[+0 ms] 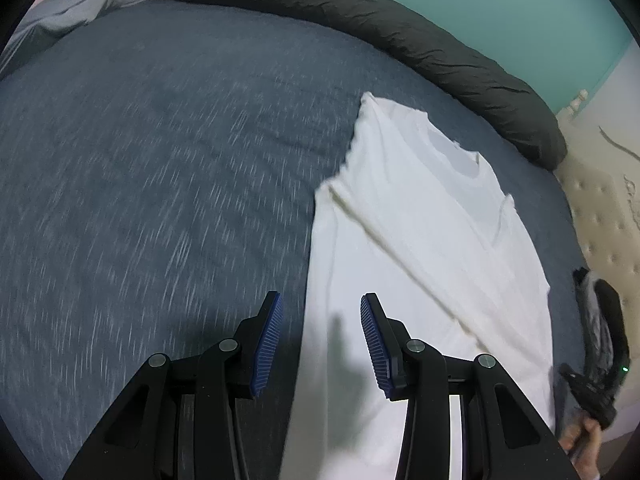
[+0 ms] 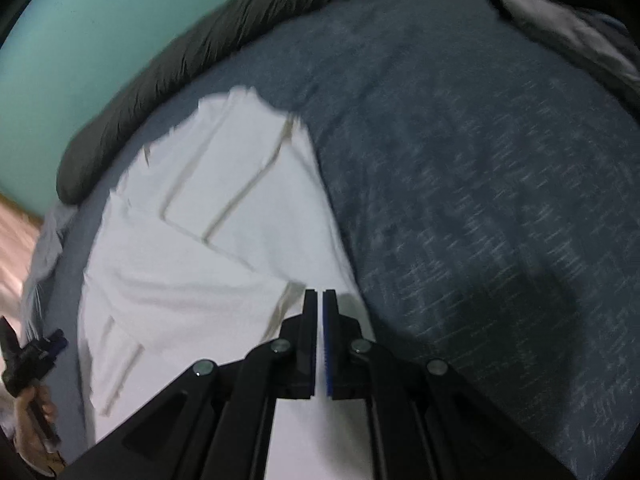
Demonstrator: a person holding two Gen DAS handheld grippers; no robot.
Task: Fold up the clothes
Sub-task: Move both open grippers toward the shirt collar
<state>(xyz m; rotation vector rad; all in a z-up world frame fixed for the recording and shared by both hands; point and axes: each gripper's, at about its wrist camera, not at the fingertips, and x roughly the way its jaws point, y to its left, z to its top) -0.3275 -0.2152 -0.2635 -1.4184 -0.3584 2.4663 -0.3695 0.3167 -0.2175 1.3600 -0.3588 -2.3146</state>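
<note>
Through my left wrist camera I see the left gripper (image 1: 322,316) at the bottom centre of the frame, its jaws standing apart with nothing between the blue pads (image 1: 268,344); the tips hang over the left edge of the white shirt (image 1: 420,240), where it meets the blue bedspread (image 1: 160,180). The shirt lies on the bedspread in the right half of that frame, collar toward the upper right and sleeves folded in over the body. A dark rolled blanket (image 1: 400,32) runs along the far edge of the bed, against a teal wall (image 1: 500,12). At the lower right edge I catch the other tool and part of a hand (image 1: 588,436) holding it. In my right wrist camera the right gripper (image 2: 320,300) sits at the bottom centre, clenched: the pads are nearly together, with only a thin pale sliver between them. I cannot tell whether shirt cloth is pinched there. Its tips are over the right edge of the shirt, which fills the left half of this frame. Both views are smeared.
</note>
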